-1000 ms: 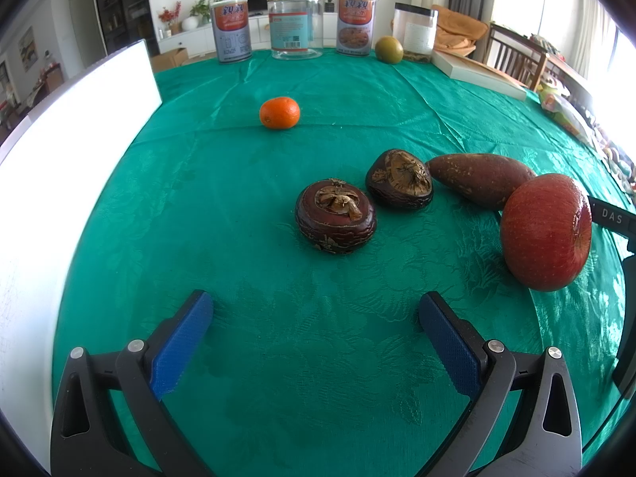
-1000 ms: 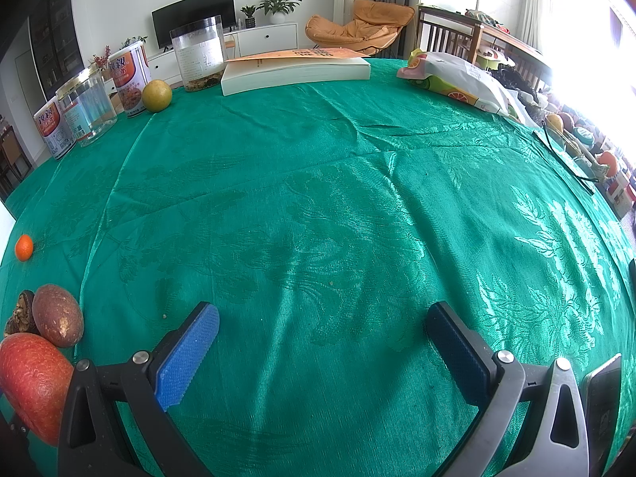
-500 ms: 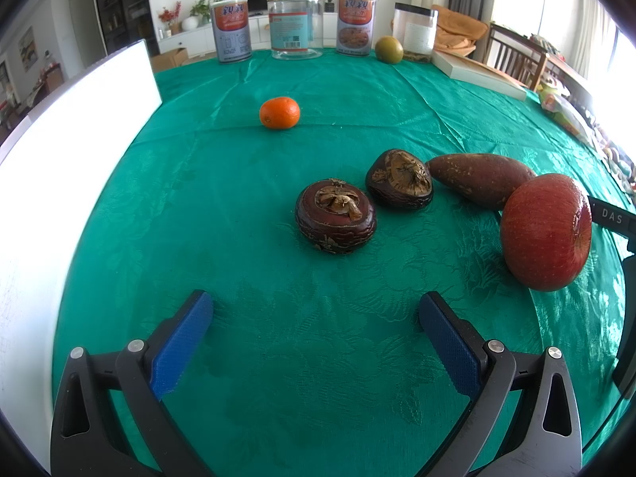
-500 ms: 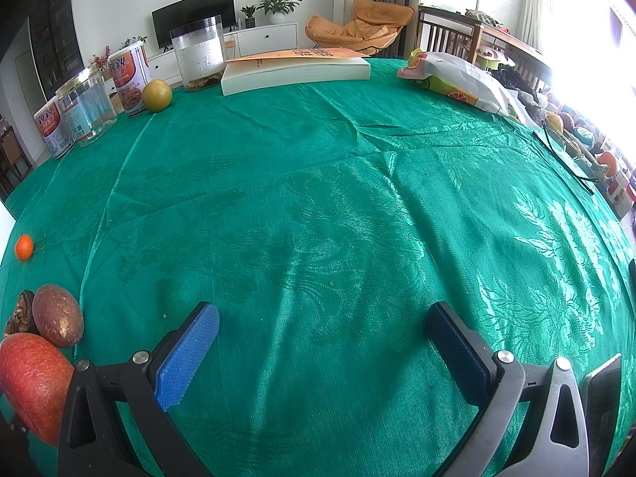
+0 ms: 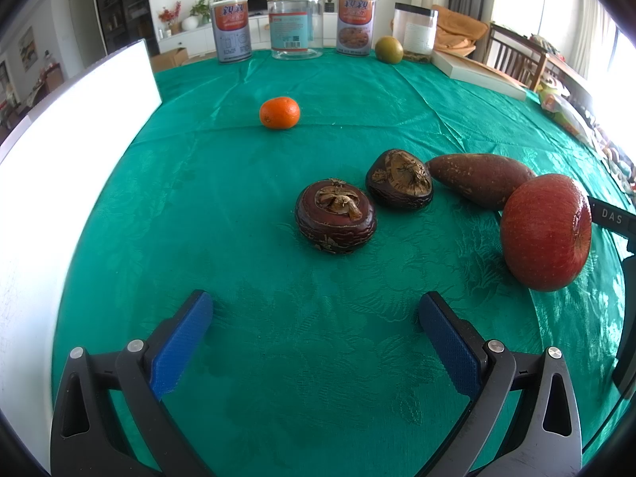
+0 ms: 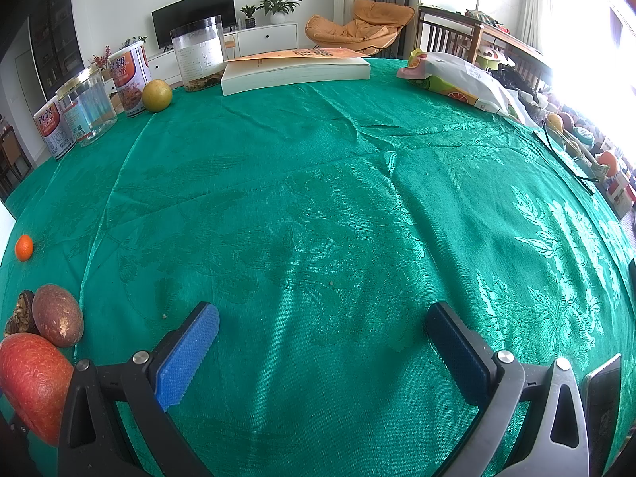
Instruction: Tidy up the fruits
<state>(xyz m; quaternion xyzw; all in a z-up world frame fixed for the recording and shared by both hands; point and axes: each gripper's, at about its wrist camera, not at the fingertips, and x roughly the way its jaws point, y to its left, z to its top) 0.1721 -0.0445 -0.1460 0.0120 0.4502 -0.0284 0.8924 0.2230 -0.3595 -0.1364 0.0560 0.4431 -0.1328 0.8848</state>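
On the green tablecloth (image 5: 302,357) lie a small orange mandarin (image 5: 279,113), two dark brown round fruits (image 5: 336,215) (image 5: 399,179), a brown sweet potato (image 5: 481,180) and a large red apple (image 5: 545,231). My left gripper (image 5: 316,316) is open and empty, just short of the nearer brown fruit. My right gripper (image 6: 322,330) is open and empty over bare cloth; the apple (image 6: 33,381), sweet potato (image 6: 57,320) and mandarin (image 6: 24,247) lie at its far left. A yellow-green round fruit (image 5: 389,50) (image 6: 157,95) sits at the back.
A white board (image 5: 59,167) stands along the left edge. Two tins (image 5: 231,30) (image 5: 356,24), a clear jar (image 5: 293,23) and a plastic container (image 5: 415,33) line the back. A thick book (image 6: 294,69) and a snack bag (image 6: 457,79) lie farther right.
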